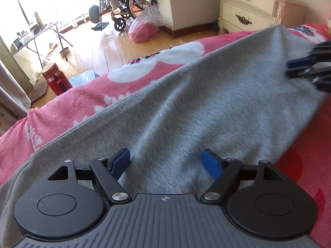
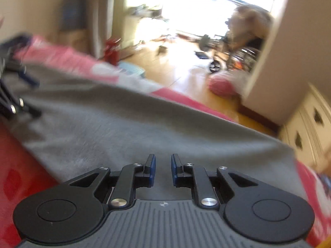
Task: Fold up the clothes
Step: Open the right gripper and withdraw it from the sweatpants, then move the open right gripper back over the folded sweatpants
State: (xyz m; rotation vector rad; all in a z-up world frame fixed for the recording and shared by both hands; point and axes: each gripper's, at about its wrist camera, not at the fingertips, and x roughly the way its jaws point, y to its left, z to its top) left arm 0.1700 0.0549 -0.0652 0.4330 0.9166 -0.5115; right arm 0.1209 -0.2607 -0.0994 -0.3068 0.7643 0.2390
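A grey garment [image 1: 186, 107] lies spread in a long band across a pink flowered blanket [image 1: 86, 95]. My left gripper [image 1: 166, 163] hovers just over its near end, wide open, with only cloth under the blue pads [image 1: 121, 163]. My right gripper [image 1: 304, 68] shows blurred at the right edge, over the garment's far end. In the right wrist view the right gripper [image 2: 163, 167] sits low over the grey garment [image 2: 128, 119]. Its jaws stand a narrow gap apart, with flat cloth visible through the gap. The left gripper [image 2: 22, 86] is a blur at the far left.
A red sheet [image 1: 306, 165] borders the garment on the near side. Beyond the bed are a wooden floor [image 1: 99, 41], a red flask [image 1: 54, 78], a pink bag [image 1: 142, 31], a wheelchair [image 1: 126, 4], a folding table [image 1: 41, 31] and a cream drawer cabinet [image 1: 250, 6].
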